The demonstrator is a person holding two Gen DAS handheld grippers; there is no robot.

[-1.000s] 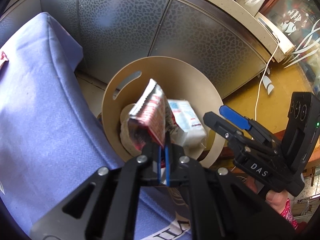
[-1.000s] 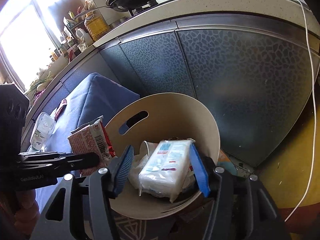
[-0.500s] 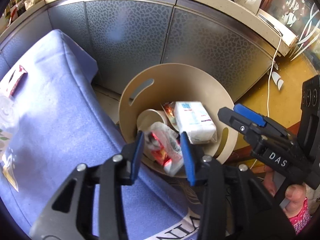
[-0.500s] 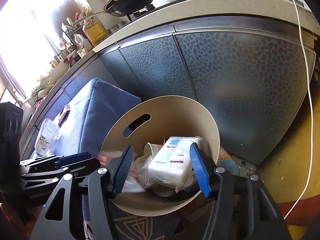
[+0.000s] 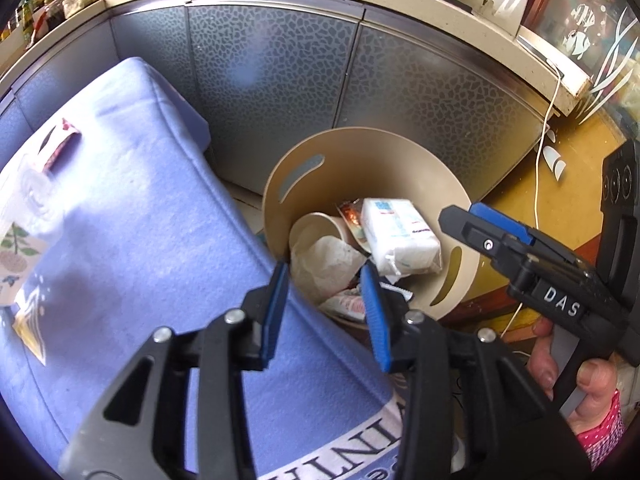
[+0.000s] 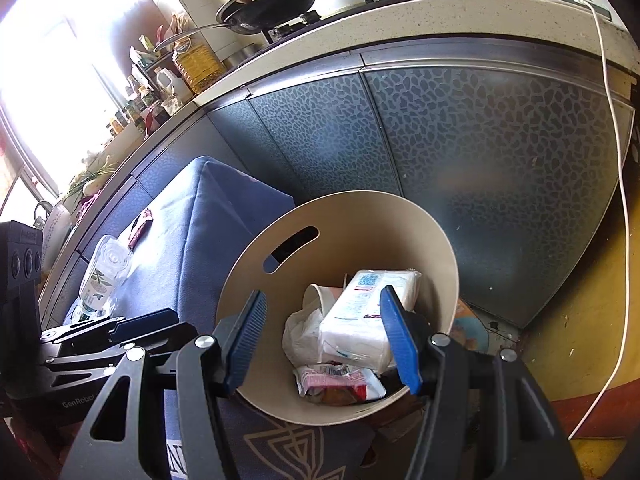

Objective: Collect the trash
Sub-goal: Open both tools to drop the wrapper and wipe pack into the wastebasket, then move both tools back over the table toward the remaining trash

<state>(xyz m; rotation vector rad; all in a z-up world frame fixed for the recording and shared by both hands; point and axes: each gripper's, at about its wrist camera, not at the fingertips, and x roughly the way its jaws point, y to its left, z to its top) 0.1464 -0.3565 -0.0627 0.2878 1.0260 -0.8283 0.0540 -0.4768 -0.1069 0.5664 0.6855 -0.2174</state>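
We see the red-and-white wrapper [image 6: 336, 380] only partly, under the tissue pack [image 6: 360, 320] in the bin [image 6: 440, 248]. The plastic bottle [image 5: 24, 216] is cut off at the left edge. Counter [image 6: 400, 24] bottle labels are too small to read.

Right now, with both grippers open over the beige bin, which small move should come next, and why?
Probably swing the left gripper back toward the clear plastic bottle on the blue cloth: both grippers are empty, and the red wrapper already lies in the round beige bin.
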